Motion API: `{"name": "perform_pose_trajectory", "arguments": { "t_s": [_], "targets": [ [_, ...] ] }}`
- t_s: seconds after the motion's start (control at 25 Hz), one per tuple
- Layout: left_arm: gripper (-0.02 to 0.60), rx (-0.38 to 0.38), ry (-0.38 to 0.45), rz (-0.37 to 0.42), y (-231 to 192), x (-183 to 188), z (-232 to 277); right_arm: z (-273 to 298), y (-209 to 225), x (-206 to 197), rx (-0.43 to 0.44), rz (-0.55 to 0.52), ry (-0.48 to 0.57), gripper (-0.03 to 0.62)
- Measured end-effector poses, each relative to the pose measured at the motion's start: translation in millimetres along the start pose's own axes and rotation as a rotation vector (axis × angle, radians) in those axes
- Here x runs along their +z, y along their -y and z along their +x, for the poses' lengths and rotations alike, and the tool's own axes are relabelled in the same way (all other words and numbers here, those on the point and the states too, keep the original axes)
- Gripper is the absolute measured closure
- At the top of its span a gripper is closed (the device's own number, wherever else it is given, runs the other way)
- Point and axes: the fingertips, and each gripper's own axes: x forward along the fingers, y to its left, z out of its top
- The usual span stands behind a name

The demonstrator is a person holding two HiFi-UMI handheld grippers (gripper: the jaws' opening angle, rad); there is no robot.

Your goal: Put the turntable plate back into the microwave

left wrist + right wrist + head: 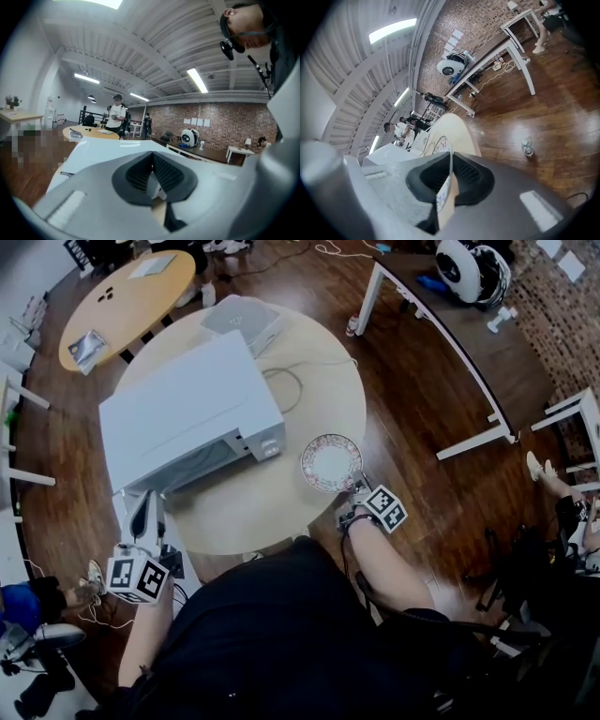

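Looking steeply down in the head view, a person in a dark top (pixel 281 643) is at a round pale-wood table (pixel 314 381) on a dark wooden floor (pixel 412 409). A white microwave (pixel 187 413) sits on the table. Its front, with the dark window, faces the person, and the control panel is at its right end.

The turntable plate (pixel 331 463) is round and pale with a patterned rim. It is outside the microwave, just beside the right front corner and over the near right part of the table. The right gripper (pixel 360 489) pinches the plate's near rim. In the right gripper view the thin rim runs between the two dark pads (pixel 472 174), which press on it from both sides. Whether the plate rests on the table or is lifted off it cannot be told.

The left gripper (pixel 147 498) is at the microwave's front left corner. In the left gripper view its jaws meet at the tips, and a sliver of white shows in the gap lower down. Whether that white part is clamped cannot be told.

A flat grey box (pixel 241 320) lies behind the microwave. A second round table (pixel 131 296) and a long dark desk (pixel 450 324) stand farther off.
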Motion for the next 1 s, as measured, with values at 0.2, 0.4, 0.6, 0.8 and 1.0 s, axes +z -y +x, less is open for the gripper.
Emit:
{"name": "perform_pose_trajectory", "arguments": {
  "t_s": [0.2, 0.4, 0.6, 0.8, 1.0],
  "targets": [
    [0.578, -0.031, 0.012, 0.072, 7, 5, -2, -8, -17, 4, 0.035, 0.062, 0.025, 0.576],
    [0.578, -0.056, 0.025, 0.077, 9, 4, -1, -13, -34, 1, 0.042, 0.055, 0.014, 0.576],
    [0.578, -0.074, 0.046, 0.051, 7, 4, 2, -23, -42, 1, 0.047, 0.102, 0.034, 0.576],
    [0.578, -0.088, 0.051, 0.047, 0, 0, 3, -32, -50, 2, 0.056, 0.097, 0.037, 0.576],
    [0.578, -0.088, 0.04, 0.031, -7, -11, 0, -37, -58, -1, 0.058, 0.094, 0.037, 0.575]
  ]
}}
